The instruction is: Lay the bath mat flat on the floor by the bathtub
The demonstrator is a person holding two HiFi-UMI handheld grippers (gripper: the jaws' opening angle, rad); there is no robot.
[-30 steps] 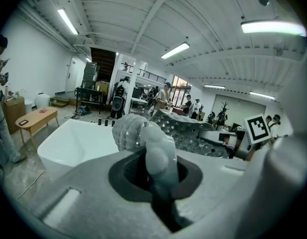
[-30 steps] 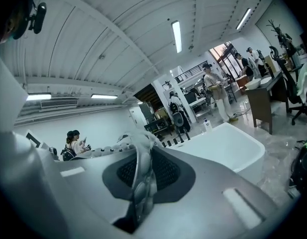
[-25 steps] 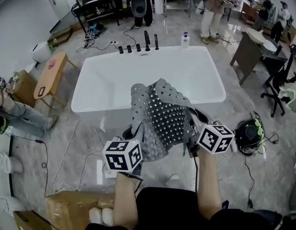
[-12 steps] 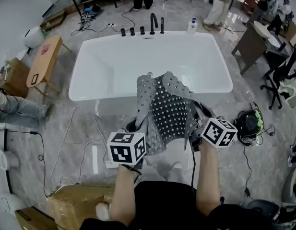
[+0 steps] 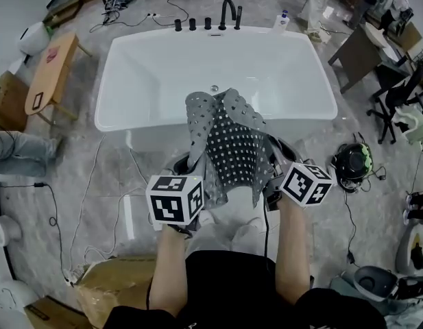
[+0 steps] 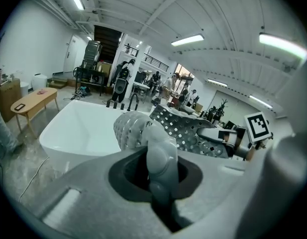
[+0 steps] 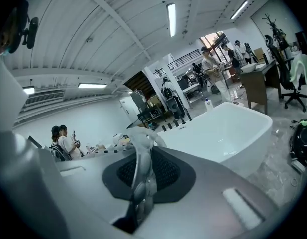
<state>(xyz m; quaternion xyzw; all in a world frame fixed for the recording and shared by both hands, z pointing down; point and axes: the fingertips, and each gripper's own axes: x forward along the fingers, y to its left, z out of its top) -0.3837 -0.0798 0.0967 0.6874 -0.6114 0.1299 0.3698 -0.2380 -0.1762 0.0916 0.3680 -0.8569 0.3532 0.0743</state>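
While the person holds both grippers up in front of them, the mat (image 5: 228, 142) hangs in the air between the two, above the floor (image 5: 108, 177) on the near side of the tub (image 5: 149, 67). It is grey, dotted with small holes, and crumpled rather than flat. Its upper edge is folded into two rounded lobes that, from the head view, overlap the tub's near rim. The left gripper (image 5: 186, 170) has its jaws closed on the mat's left edge, and the left gripper view shows a thick bunched fold of mat (image 6: 158, 148) pinched between them. The rest of the sheet spreads away to the right there. The right gripper (image 5: 274, 166) has its jaws clamped on the right edge, where the right gripper view shows a thin strip of mat (image 7: 141, 158) standing up between them. The lower edge sags between the grippers, over the person's feet. Black taps (image 5: 225, 16) stand on the tub's far rim. A box (image 5: 108, 293) sits on the floor at the person's left, near loose cables (image 5: 88, 211).
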